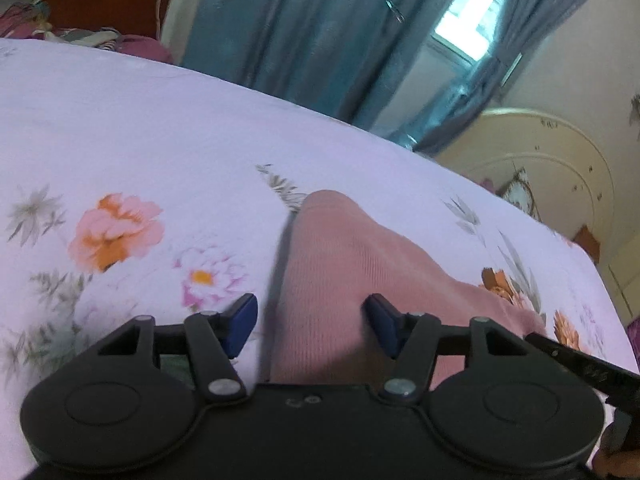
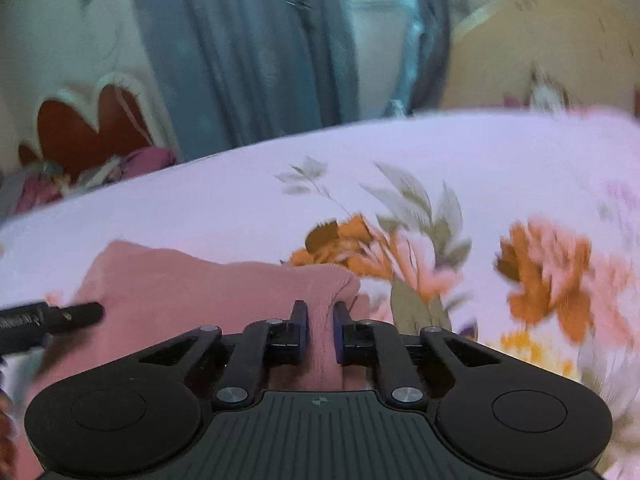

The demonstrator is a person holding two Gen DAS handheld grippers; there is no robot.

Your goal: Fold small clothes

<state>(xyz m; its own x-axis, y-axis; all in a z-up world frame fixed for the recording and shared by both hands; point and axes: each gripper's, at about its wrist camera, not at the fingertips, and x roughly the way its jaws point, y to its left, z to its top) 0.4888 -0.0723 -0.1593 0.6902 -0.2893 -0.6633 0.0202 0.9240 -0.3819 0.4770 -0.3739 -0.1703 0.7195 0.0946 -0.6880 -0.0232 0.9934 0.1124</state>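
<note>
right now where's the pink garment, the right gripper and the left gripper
pink garment [image 1: 340,264]: left wrist view, on the ribbed fabric lying on the floral sheet
right gripper [image 2: 320,330]: right wrist view, midway between fingertips, shut on a bunch of the fabric
left gripper [image 1: 310,322]: left wrist view, midway between the open blue-padded fingertips

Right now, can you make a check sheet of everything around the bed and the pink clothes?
Surface: bed sheet, white with flowers.
Job's things: pink cloth lying on the sheet, partly bunched.
Clutter: bedding pile at the far edge.
Grippers: left gripper open, the cloth between its fingers, not pinched; right gripper shut on the cloth.
Cables: nothing seen.
Surroundings: blue curtain, window, cream headboard.
</note>
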